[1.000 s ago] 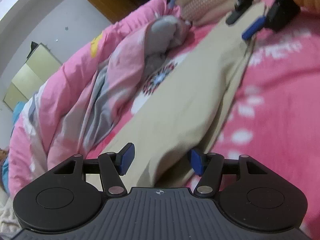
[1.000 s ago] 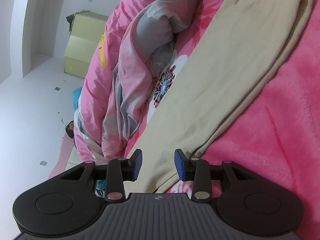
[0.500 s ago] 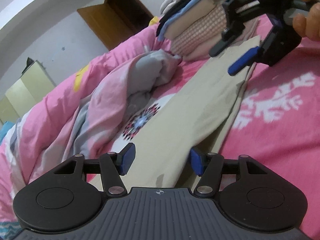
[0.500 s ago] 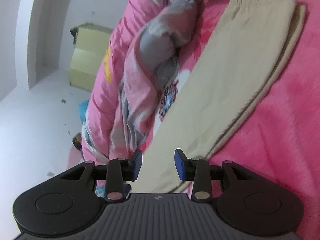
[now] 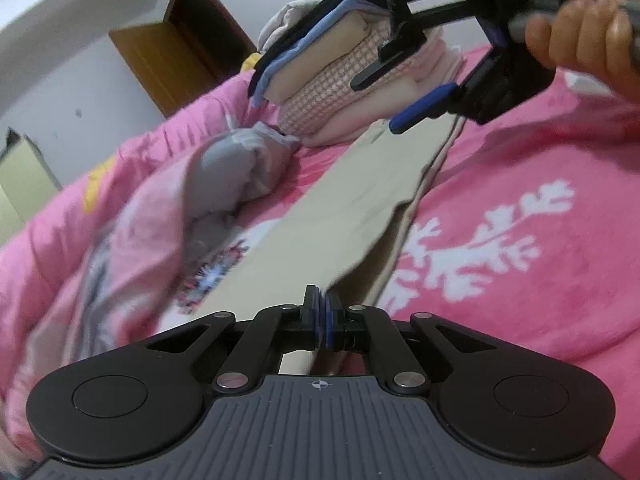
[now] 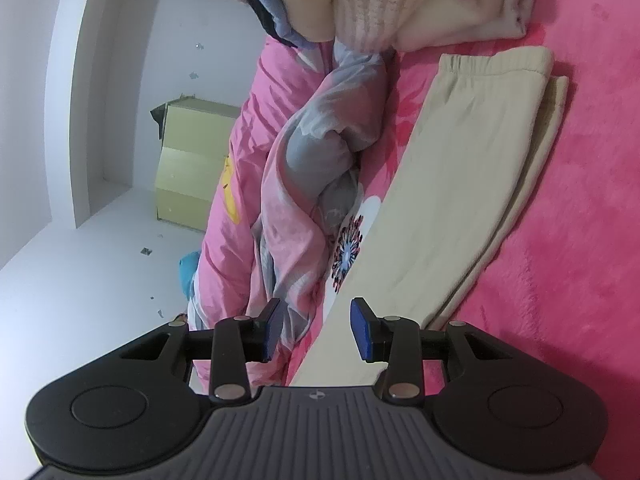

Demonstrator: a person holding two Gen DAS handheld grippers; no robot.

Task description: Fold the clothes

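Beige trousers (image 5: pixel 360 200) lie folded lengthwise on the pink blanket (image 5: pixel 520 208), waistband (image 6: pixel 492 64) at the far end. My left gripper (image 5: pixel 321 320) is shut on the near leg end, and the top layer's edge rises into its pads. The right gripper (image 5: pixel 374 104), held by a hand (image 5: pixel 580 36), hovers over the waistband end. In the right wrist view this gripper (image 6: pixel 316 330) stands open above the trousers' (image 6: pixel 440 208) left edge, its pads pressing on nothing.
A stack of folded clothes (image 5: pixel 340 80) sits just beyond the waistband. A crumpled pink and grey duvet (image 6: pixel 316 168) lies along the trousers' left side. A yellow cabinet (image 6: pixel 192 168) stands on the floor past the bed's edge.
The left jaws have closed on the trousers' leg end. The right gripper has shifted left along the trousers, and the folded stack now looms closer in both views.
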